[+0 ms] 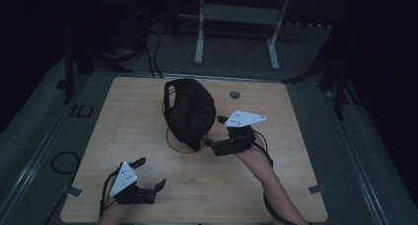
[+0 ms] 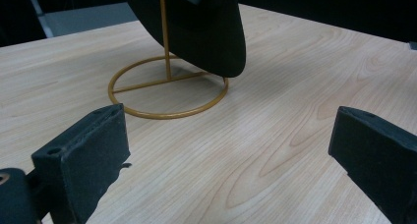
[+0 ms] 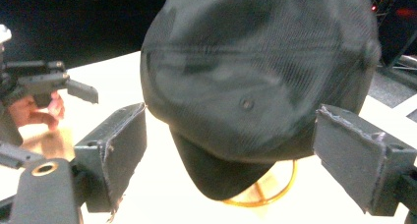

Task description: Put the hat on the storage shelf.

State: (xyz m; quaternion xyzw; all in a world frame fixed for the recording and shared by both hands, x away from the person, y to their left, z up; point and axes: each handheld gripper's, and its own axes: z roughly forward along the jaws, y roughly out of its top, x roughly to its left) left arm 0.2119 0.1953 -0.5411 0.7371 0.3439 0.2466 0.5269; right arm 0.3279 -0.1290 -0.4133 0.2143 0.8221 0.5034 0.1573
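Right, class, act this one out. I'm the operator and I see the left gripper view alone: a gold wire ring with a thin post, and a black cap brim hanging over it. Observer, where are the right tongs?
Observer: The right tongs are at the right side of the cap, open and pointed at its crown.
Operator: What does that crown look like?
Observer: It is rounded and black, with a small button at its top, seen in the right gripper view.
Operator: And where do my own tongs sit on the table?
Observer: The left tongs are open near the front left corner of the table, well apart from the cap.
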